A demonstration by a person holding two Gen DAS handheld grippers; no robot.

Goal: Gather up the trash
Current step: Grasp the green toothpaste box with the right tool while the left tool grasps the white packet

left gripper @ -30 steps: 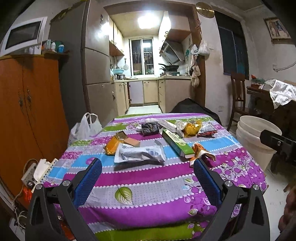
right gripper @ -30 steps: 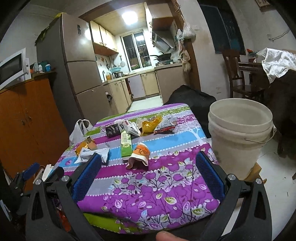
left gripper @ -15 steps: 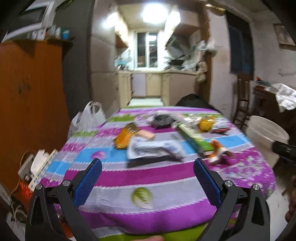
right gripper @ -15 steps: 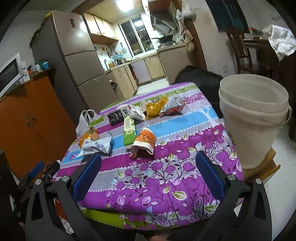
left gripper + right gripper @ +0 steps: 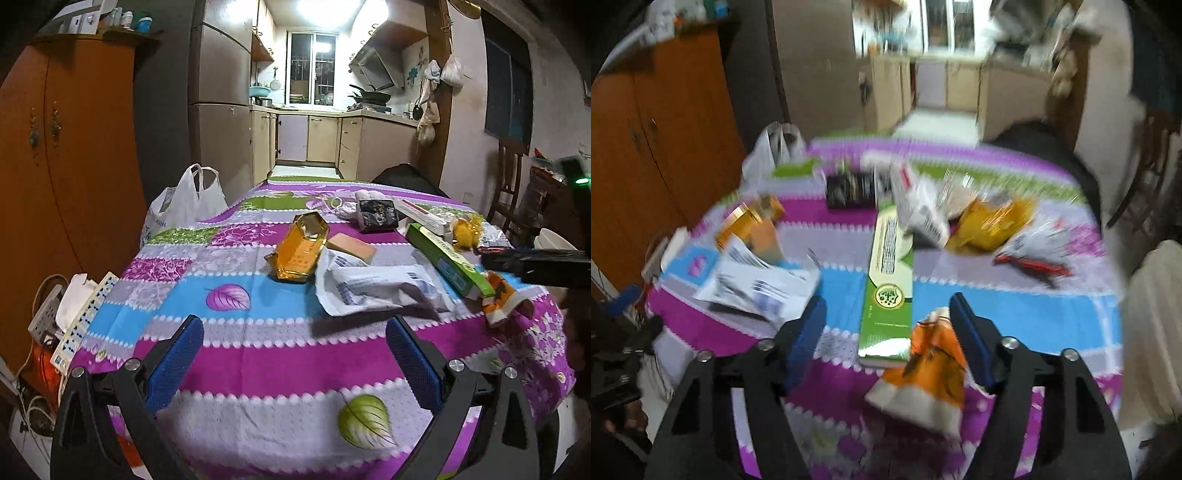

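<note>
While motion blur smears the right wrist view, the right gripper [image 5: 888, 326] hangs over the patterned tablecloth [image 5: 266, 354], its jaws closing around a crumpled orange-and-white wrapper [image 5: 932, 373] and the near end of a green carton [image 5: 888, 284]; whether its pads touch is unclear. The left gripper [image 5: 293, 363] stands wide and empty. Beyond lie a white printed pouch [image 5: 373, 288], a gold box [image 5: 301, 251], a black packet [image 5: 376, 216] and a yellow bag [image 5: 991, 221], their lettering unreadable. A white bucket [image 5: 1154, 332] is cut off at the right edge.
</note>
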